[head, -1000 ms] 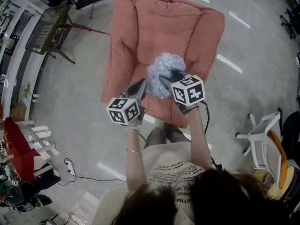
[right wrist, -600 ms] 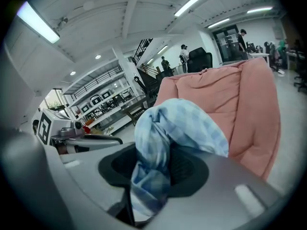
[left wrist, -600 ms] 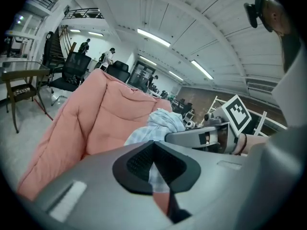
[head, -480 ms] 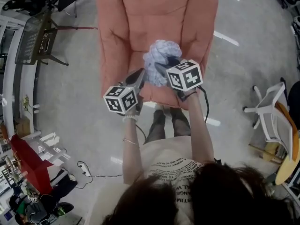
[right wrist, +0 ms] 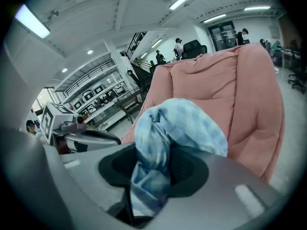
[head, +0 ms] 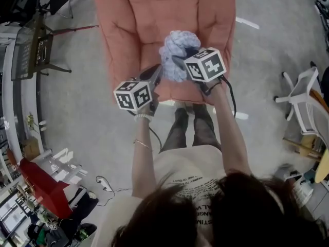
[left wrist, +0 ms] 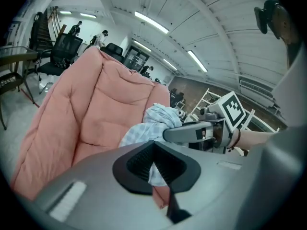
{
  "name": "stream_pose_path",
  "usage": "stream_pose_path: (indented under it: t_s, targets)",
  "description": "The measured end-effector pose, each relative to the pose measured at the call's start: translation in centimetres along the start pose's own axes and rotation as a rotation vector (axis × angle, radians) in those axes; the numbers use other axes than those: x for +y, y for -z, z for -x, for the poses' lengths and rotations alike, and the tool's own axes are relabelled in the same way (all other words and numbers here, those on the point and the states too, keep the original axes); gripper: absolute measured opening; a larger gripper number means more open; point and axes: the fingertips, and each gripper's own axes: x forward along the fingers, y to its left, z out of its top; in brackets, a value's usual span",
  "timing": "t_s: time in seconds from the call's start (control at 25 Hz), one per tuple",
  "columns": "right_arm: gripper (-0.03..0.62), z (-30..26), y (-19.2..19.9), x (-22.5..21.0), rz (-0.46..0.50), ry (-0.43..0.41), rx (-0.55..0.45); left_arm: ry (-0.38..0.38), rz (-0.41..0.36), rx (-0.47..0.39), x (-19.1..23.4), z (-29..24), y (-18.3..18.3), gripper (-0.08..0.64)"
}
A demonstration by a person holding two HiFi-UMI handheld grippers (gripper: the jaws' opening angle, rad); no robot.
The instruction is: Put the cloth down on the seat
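A crumpled pale blue checked cloth (head: 177, 53) hangs above the front of the pink padded seat (head: 139, 30). My right gripper (head: 183, 66) is shut on it; in the right gripper view the cloth (right wrist: 163, 143) bulges up out of the jaws of the right gripper (right wrist: 153, 176), with the seat's back (right wrist: 240, 99) behind. My left gripper (head: 156, 76) sits at the cloth's left edge. In the left gripper view the left gripper (left wrist: 154, 150) has its jaws closed together, and a fold of the cloth (left wrist: 144, 128) runs into them. The seat (left wrist: 91, 114) fills that view's left.
The person's legs (head: 193, 130) stand at the seat's front edge. A white folding chair (head: 303, 91) is on the right and a dark mesh chair (head: 31, 50) on the left. A red object (head: 43, 187) and a floor cable (head: 108, 184) lie at lower left.
The person has stepped closer to the seat. Both grippers and the cloth now hang further over its front. The grip on the cloth looks the same.
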Motion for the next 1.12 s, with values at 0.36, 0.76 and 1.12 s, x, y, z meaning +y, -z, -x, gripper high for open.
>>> stream_pose_path:
  t_s: [0.36, 0.76, 1.12]
  targets:
    - [0.164, -4.6, 2.9, -3.3, -0.03, -0.013, 0.054, 0.029, 0.026, 0.076, 4.2, -3.3, 3.3, -0.002]
    - [0.164, -9.2, 5.8, -5.3, -0.031, -0.05, 0.133, 0.007, 0.114, 0.1, 7.7, -5.5, 7.1, -0.002]
    - [0.164, -12.3, 8.2, -6.1, -0.042, -0.081, 0.189, 0.017, 0.13, 0.145, 9.6, -7.5, 9.1, -0.002]
